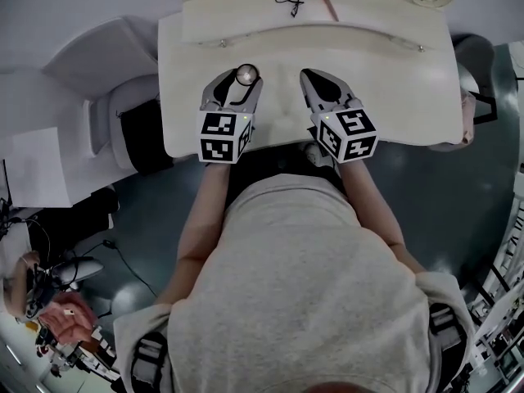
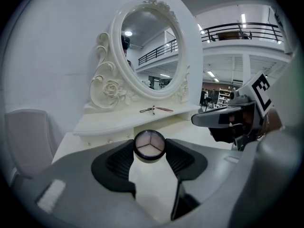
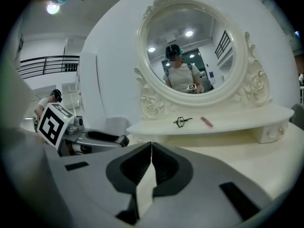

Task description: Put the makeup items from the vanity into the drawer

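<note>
VANITY: The left claw (image 1: 241, 83) pinches a round compact (image 2: 149, 145) by its rim, just over the tabletop (image 1: 393, 97), likely bound for the drawer. At its 3 o'clock the right claw (image 3: 150, 151) hovers, pressed together and empty. Curler (image 1: 291, 1) and pink stick (image 1: 328, 5) lie on the shelf (image 1: 385, 11) at 12 o'clock.

Industrial hall; mezzanine railing (image 2: 247, 28); staged vanity (image 1: 393, 80)

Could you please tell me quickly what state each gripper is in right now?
Left gripper: jaws closed on a round compact.
Right gripper: jaws shut, holding nothing.
</note>
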Demonstrator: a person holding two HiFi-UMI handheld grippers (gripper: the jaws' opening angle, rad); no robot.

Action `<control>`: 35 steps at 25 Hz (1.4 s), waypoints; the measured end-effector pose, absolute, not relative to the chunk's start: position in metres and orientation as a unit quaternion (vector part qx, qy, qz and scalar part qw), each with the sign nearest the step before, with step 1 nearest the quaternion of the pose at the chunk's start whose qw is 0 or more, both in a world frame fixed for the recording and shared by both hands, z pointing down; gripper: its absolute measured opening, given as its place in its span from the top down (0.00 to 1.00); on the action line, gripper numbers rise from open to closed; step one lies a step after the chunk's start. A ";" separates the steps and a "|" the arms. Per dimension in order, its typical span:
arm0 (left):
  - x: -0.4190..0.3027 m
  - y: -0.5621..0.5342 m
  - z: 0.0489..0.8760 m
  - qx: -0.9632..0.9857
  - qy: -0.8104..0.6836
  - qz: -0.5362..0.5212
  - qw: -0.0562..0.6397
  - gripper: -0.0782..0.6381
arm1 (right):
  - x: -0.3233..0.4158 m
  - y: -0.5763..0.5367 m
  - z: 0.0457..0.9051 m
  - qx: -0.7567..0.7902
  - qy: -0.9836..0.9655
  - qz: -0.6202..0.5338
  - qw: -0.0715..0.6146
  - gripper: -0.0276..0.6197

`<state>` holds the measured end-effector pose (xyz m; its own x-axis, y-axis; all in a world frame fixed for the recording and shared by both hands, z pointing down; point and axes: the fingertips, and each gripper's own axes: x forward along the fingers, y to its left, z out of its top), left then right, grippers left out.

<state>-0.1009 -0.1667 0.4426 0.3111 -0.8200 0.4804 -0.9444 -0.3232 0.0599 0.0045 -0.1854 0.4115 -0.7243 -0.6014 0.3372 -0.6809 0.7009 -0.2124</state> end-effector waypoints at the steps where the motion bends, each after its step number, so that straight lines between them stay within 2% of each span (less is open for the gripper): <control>1: -0.112 -0.169 0.442 0.790 -0.561 0.183 0.168 0.59 | -0.007 -0.188 0.412 0.346 -0.916 0.162 0.125 0.95; 15: -0.211 -0.185 0.457 0.783 -0.566 0.168 0.195 0.59 | -0.155 -0.195 0.457 0.258 -0.931 0.159 0.201 0.94; 22: -0.230 -0.194 0.471 0.782 -0.562 0.163 0.212 0.59 | -0.173 -0.221 0.486 0.286 -0.915 0.181 0.220 0.93; 26: -0.235 -0.197 0.475 0.782 -0.561 0.159 0.221 0.59 | -0.181 -0.233 0.496 0.296 -0.908 0.193 0.225 0.80; 35: -0.248 -0.202 0.486 0.779 -0.559 0.157 0.235 0.59 | -0.195 -0.253 0.508 0.316 -0.899 0.201 0.227 0.80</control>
